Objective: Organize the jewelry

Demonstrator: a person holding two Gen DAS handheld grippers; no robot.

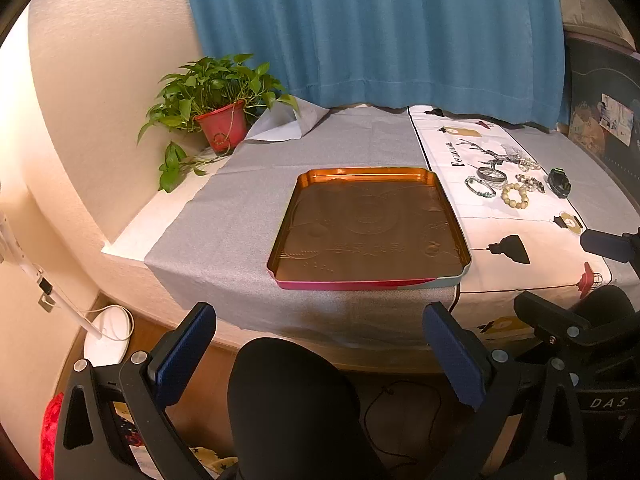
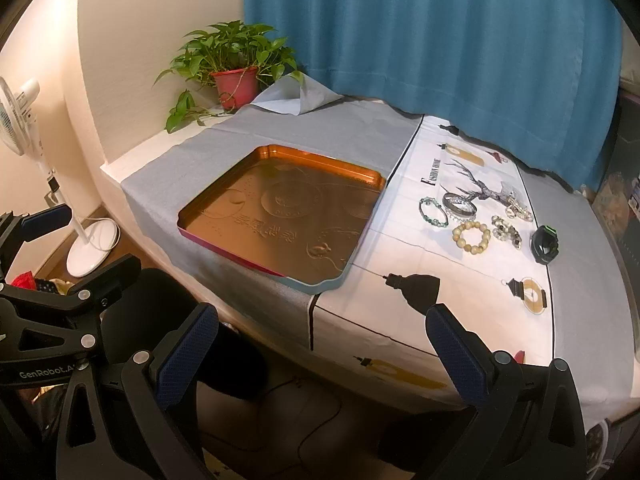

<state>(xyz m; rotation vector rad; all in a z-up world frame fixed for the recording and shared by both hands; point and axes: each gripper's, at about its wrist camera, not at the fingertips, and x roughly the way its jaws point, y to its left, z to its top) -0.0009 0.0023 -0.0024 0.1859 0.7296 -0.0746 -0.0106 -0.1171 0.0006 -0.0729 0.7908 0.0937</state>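
Nearest, both grippers hang short of the surface edge, tilted down toward it, with nothing between their fingers. The left gripper point(image 1: 320, 354) is spread wide over a dark-clad knee point(image 1: 288, 392); the right gripper point(image 2: 322, 356) is equally released, likely waiting for the first pick.

Beyond them, the tray point(image 2: 362, 236) lies empty on the grey cloth point(image 2: 224, 152), at about 11 o'clock from the right gripper. Its place beside the jewelry suggests it is the collecting spot.

Further out, at roughly 1 o'clock in the right view, the jewelry sits loose on the printed cloth point(image 2: 460, 312): a green bracelet point(image 2: 433, 211), a metal bangle point(image 2: 460, 204), a cream bead bracelet point(image 2: 471, 237), mixed beads point(image 2: 507, 232) and a black watch point(image 2: 545, 244). They are close together but mostly apart, so each looks reachable on its own.

Farthest, a plant point(image 2: 236, 76) stands at 11 o'clock before the curtain point(image 2: 420, 32).
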